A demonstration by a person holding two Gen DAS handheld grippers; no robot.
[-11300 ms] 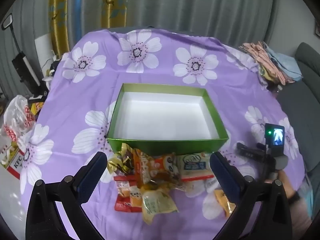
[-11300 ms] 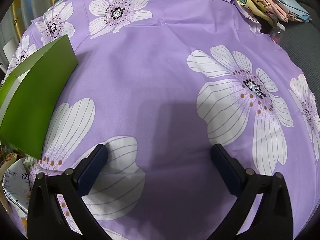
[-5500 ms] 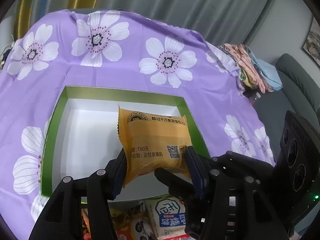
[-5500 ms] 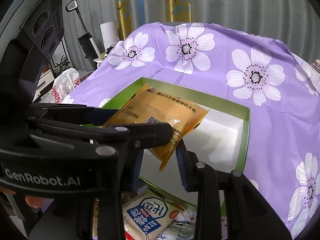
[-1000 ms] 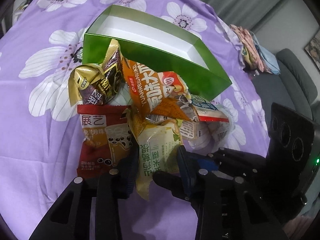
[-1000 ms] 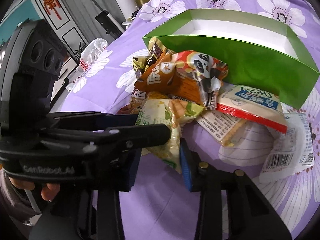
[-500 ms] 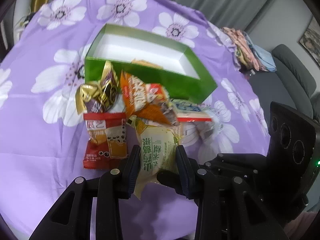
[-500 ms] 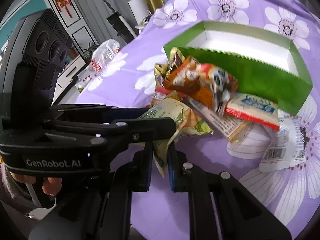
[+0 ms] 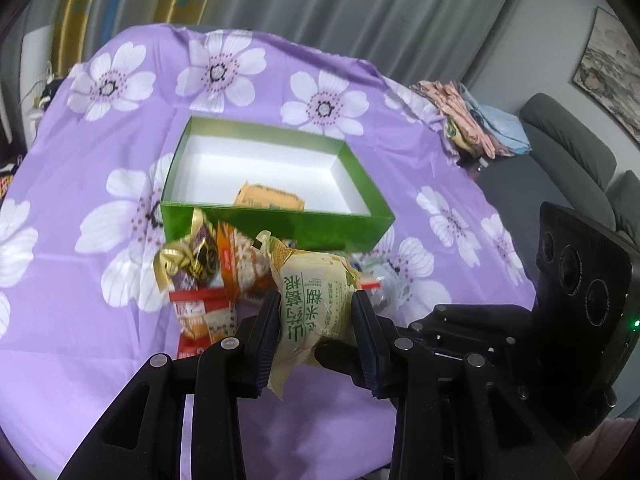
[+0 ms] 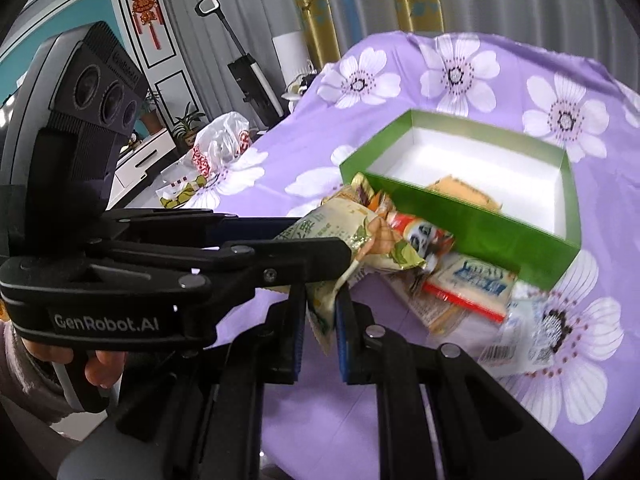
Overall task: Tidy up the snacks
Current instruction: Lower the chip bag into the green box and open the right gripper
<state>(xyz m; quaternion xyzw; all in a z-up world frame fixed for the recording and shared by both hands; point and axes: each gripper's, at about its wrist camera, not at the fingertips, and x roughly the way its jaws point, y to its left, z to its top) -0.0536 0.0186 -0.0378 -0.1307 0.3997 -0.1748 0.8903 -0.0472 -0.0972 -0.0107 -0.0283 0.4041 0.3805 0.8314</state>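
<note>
Fingers of both grippers clamp pale green packet [image 9: 316, 304]; right view alone shows hand [image 10: 100, 364].

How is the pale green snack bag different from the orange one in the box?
The pale green snack bag is up off the cloth, pinched by both tongs, left and right; the orange bag lies flat inside the green box, held by nothing. The green bag shows fully and looks puffy; the orange bag is partly hidden behind the box's near wall. Both are sealed snack packets with printing.
</note>
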